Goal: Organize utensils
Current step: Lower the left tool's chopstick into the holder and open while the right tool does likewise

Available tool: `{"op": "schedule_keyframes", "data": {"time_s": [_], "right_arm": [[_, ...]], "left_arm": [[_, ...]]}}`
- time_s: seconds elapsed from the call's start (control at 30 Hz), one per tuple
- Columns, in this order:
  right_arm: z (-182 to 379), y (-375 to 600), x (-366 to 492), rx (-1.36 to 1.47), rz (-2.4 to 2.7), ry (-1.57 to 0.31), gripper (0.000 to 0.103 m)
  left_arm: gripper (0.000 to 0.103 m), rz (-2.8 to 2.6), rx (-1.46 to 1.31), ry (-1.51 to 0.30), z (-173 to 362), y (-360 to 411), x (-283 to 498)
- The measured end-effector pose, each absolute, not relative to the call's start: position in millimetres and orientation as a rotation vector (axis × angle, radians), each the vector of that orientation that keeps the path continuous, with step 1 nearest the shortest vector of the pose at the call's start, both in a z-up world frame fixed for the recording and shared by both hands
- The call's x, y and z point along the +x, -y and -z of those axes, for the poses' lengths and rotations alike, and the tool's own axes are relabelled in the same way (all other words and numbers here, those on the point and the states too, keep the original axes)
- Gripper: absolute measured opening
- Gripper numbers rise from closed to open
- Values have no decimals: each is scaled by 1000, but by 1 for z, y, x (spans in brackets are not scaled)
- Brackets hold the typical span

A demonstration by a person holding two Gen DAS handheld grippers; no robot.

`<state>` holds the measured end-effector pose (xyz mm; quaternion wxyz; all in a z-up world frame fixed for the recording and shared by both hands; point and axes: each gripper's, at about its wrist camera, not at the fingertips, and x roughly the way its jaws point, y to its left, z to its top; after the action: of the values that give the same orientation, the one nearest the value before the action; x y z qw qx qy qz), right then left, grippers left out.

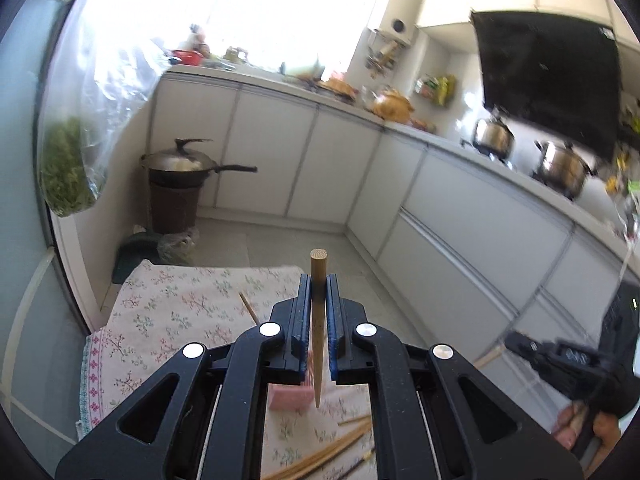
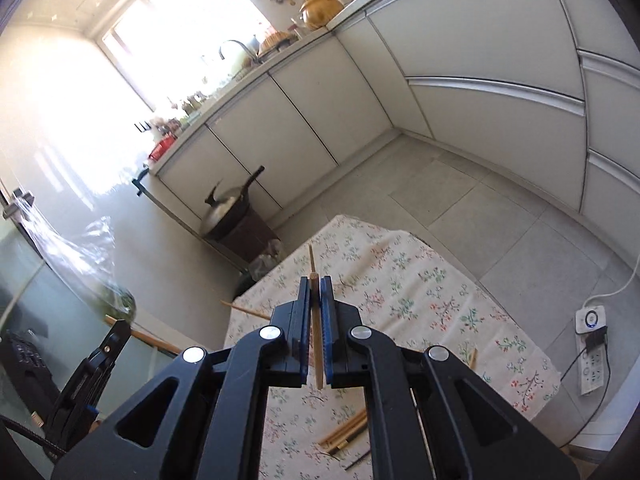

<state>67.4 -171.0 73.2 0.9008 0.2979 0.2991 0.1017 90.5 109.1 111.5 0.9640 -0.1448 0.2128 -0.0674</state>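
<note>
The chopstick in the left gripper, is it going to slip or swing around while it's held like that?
The chopstick looks like stiff bamboo, so it probably won't bend. It is round and tapered, and the left gripper pinches it between narrow blue pads, so it could pivot or slide if bumped. Once laid on the floral cloth, it would likely roll.
</note>
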Motion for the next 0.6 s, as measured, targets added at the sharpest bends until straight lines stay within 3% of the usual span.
{"op": "schedule_keyframes", "data": {"time_s": [0.4, 0.6], "right_arm": [[-72, 170, 109, 641, -198, -621, 5], [-75, 161, 123, 639, -200, -609, 5]], "left_arm": [[9, 6, -460, -552, -49, -141, 170], [23, 26, -481, -498, -62, -151, 153]]}}
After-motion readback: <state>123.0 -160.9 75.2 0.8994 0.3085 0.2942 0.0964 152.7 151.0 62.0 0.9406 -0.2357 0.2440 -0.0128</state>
